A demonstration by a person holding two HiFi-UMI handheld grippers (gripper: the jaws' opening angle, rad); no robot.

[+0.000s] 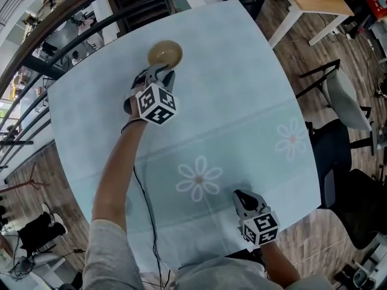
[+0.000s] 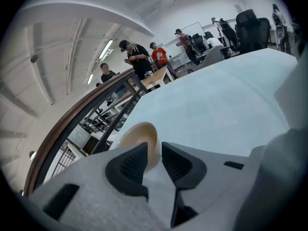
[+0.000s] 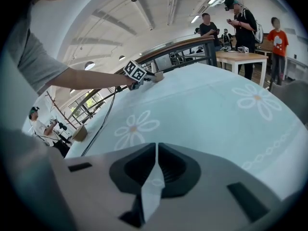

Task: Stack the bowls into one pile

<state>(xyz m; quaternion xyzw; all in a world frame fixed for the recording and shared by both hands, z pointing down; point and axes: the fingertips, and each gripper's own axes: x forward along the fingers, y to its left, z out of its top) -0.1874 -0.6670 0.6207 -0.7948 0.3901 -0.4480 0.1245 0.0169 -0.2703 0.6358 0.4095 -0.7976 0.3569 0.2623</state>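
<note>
While the left tongs [image 1: 162, 73] [image 2: 154, 148] stand with only a narrow gap between their jaws, the pads do not look to be pressing on anything. The near wall of the tan bowl [image 1: 164, 54] [image 2: 137, 134] sits right at their tips, partly behind one jaw and showing in the gap. The bowl rests upright on the pale tabletop [image 1: 242, 101], just ahead of these tongs and well away from the other pair.

The step in hand, as I judge it, is taking this bowl by its rim. To do it well, one jaw should go inside the wall and the other outside, deep enough that the ribbed pads bear on the wall rather than the lip alone, and the squeeze should come before any lift. The bowl is light and round, so a push from one jaw alone would likely slide it toward the railing [image 2: 72, 124] beyond.

The right tongs [image 1: 242, 197] [image 3: 157, 146] are closed on nothing, pointing down at the tabletop close to the person. Far off to their left, by the tabletop's edge, a small tan round thing [image 3: 79, 133] may be another bowl (too small to be sure).
</note>
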